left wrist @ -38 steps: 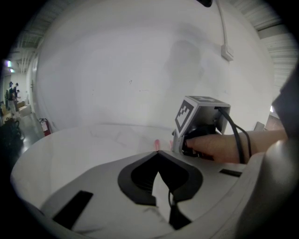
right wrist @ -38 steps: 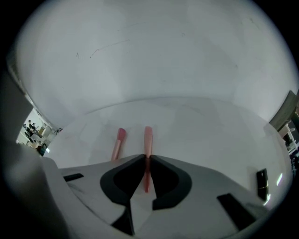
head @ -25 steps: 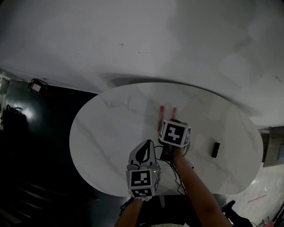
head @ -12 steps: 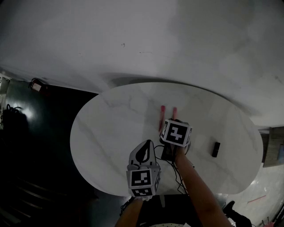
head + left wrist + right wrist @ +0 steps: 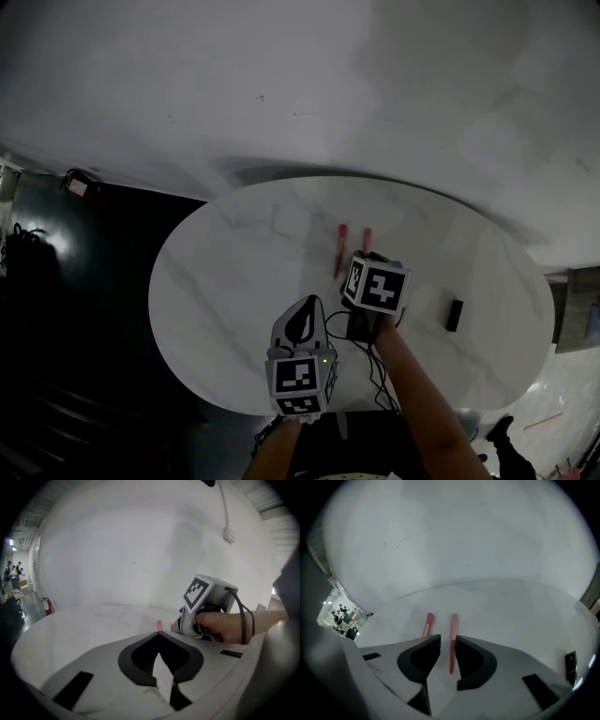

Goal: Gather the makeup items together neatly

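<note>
Two slim pink makeup sticks lie side by side on the white marble table (image 5: 234, 281). The left stick (image 5: 427, 623) is partly behind my right gripper's left jaw. The right stick (image 5: 452, 644) lies on the table between the jaws of my right gripper (image 5: 447, 638). Those jaws have just been opening and stand apart, with a gap beside the stick. In the head view, both sticks (image 5: 339, 246) show just beyond the right gripper's marker cube (image 5: 377, 286). My left gripper (image 5: 158, 633) hovers nearer the table's front edge, jaw tips together and nothing between them.
A small black item (image 5: 455, 315) lies on the table to the right of my right gripper, also in the right gripper view as the black item (image 5: 570, 666). A cable runs from the right gripper back along the person's arm (image 5: 412, 394). Dark floor lies left of the table.
The right gripper's marker cube has tipped slightly toward the person, and a bit more of the right pink stick shows beyond it. The left gripper has not moved.
</note>
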Available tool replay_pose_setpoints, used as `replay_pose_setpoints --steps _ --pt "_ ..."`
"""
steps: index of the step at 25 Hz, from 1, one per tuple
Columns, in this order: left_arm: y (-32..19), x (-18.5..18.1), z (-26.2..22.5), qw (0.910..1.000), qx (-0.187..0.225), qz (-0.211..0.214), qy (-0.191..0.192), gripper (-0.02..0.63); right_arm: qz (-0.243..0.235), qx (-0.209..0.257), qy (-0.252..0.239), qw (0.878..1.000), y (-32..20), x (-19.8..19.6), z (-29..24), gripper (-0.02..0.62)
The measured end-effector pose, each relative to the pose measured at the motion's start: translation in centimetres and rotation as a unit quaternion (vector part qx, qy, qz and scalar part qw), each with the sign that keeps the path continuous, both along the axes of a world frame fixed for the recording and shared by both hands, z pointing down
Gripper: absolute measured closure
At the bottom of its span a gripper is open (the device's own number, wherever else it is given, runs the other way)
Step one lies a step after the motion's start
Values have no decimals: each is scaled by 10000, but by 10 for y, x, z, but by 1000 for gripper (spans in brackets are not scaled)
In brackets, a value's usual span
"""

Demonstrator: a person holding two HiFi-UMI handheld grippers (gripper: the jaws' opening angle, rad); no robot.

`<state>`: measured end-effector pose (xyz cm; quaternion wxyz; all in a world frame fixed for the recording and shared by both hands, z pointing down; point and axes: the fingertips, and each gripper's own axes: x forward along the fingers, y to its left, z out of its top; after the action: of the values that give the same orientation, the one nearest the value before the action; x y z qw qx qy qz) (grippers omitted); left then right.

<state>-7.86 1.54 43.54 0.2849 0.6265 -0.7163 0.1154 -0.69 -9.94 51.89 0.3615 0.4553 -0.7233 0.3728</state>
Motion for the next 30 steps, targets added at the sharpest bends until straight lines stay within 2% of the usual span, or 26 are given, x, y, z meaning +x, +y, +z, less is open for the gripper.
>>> replay_pose_setpoints --steps 9,12,14,18,25,30 --pt "0 10 -9 9998 88 179 -6 565 -107 204 -245 9994 14 16 -25 471" --pt "0 15 -19 9994 225 251 -12 565 -497 375 -526 9967 26 23 -46 471" --pt "1 19 -24 9992 266 311 -13 565 -741 316 -820 9934 41 27 -55 472" --pt "3 33 -28 9986 307 438 35 565 -916 207 -1234 9879 68 38 -64 472" --pt "11 60 -28 9964 259 809 13 565 -1117 338 -1026 9879 105 69 -63 472" --pt "14 78 -29 9934 271 1114 0 565 -1650 446 -635 9832 127 91 -55 454"
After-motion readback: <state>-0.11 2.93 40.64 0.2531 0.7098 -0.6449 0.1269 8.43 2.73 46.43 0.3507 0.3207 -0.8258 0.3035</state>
